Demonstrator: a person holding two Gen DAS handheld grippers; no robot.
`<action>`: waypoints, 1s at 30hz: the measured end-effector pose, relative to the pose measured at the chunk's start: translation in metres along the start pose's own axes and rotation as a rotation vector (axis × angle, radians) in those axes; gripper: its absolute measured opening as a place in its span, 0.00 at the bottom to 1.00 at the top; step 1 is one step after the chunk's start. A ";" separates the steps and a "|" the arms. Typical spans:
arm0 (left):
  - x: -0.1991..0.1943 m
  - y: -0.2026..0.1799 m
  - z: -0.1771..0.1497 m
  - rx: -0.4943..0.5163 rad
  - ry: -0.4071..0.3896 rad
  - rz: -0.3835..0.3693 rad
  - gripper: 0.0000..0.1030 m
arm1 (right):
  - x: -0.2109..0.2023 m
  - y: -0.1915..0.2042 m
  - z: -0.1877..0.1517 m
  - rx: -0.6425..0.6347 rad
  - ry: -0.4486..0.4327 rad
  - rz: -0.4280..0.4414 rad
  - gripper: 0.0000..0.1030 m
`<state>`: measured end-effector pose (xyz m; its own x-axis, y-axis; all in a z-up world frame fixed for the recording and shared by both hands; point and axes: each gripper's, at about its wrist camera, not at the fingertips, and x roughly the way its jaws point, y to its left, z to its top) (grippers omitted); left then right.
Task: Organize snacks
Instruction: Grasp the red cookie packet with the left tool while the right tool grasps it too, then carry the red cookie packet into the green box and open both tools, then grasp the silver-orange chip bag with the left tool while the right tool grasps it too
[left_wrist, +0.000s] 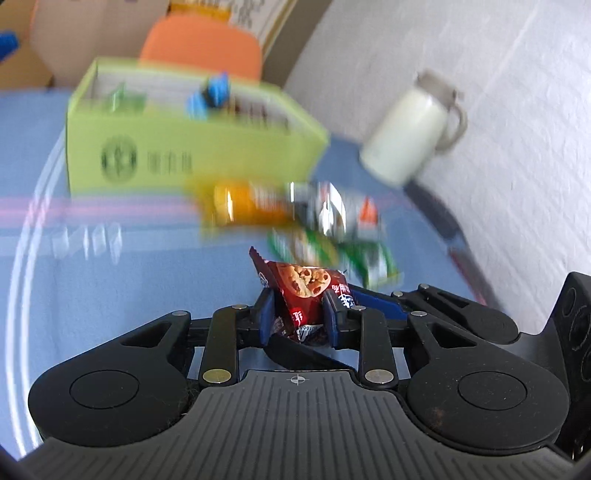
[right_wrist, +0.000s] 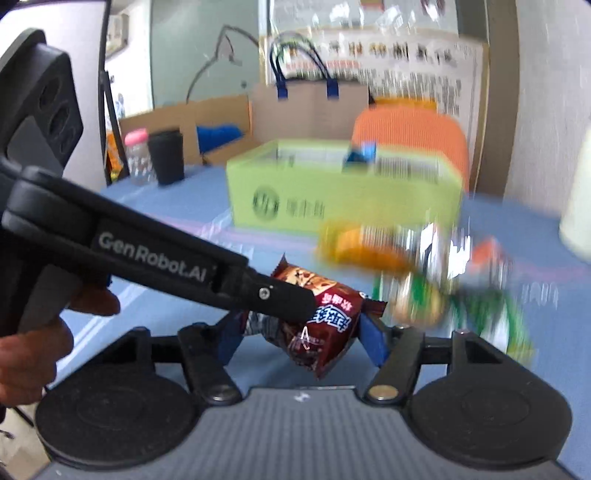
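Note:
A dark red cookie packet (left_wrist: 299, 284) sits pinched between the blue pads of my left gripper (left_wrist: 299, 312), which is shut on it. In the right wrist view the same packet (right_wrist: 325, 321) lies crumpled between the two blue pads of my right gripper (right_wrist: 301, 338), which press on its ends. The left gripper (right_wrist: 291, 299) reaches in from the left and clamps the packet's top. A green open box (left_wrist: 192, 147) (right_wrist: 332, 192) stands behind, with a blue packet (left_wrist: 210, 96) inside. Blurred loose snacks lie in front of it: an orange packet (left_wrist: 243, 201) (right_wrist: 362, 243) and a green packet (left_wrist: 332, 251) (right_wrist: 480, 314).
A white lidded jug (left_wrist: 410, 129) stands at the right by the wall. A black cup (right_wrist: 166, 157) and a pink-lidded jar (right_wrist: 136, 155) stand at the table's far left. An orange chair (right_wrist: 410, 129) and a paper bag (right_wrist: 306, 110) are behind the table. A hand (right_wrist: 37, 332) holds the left gripper.

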<state>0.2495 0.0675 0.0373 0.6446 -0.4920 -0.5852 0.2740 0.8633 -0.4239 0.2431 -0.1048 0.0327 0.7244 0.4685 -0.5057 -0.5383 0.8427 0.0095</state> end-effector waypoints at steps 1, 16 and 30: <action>-0.002 0.001 0.013 0.010 -0.033 0.009 0.04 | 0.007 -0.003 0.015 -0.010 -0.027 0.004 0.65; 0.034 0.079 0.165 -0.038 -0.255 0.220 0.44 | 0.135 -0.065 0.139 -0.025 -0.132 0.102 0.68; 0.047 0.044 0.083 0.005 -0.091 0.101 0.58 | 0.060 -0.125 0.041 0.038 0.026 -0.107 0.91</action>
<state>0.3514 0.0918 0.0483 0.7312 -0.3907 -0.5591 0.2083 0.9084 -0.3624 0.3715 -0.1709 0.0366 0.7652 0.3685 -0.5279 -0.4414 0.8972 -0.0136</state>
